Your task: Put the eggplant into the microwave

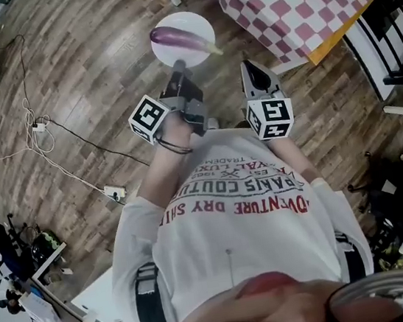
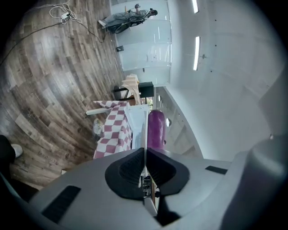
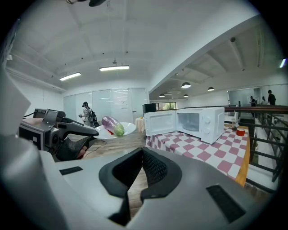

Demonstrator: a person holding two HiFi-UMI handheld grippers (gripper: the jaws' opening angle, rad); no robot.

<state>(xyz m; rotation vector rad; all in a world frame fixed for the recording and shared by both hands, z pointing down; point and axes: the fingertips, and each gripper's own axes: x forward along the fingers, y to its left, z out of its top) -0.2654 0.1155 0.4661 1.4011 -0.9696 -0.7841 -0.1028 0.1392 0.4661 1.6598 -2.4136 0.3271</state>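
Wooden floor (image 1: 85, 76) lies open under the plate (image 1: 185, 19); my left fingers (image 2: 128, 170) clamp its rim, eggplant (image 1: 180, 38) aboard; right fingers (image 3: 155, 170) together, empty; worktop (image 1: 277, 12) edge near it.

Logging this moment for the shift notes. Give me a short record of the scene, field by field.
eggplant: lying on the white plate
left gripper: shut on the plate's rim, holding it up
right gripper: shut, nothing in it
microwave: on the checkered table, door open
task state: eggplant not yet in the microwave
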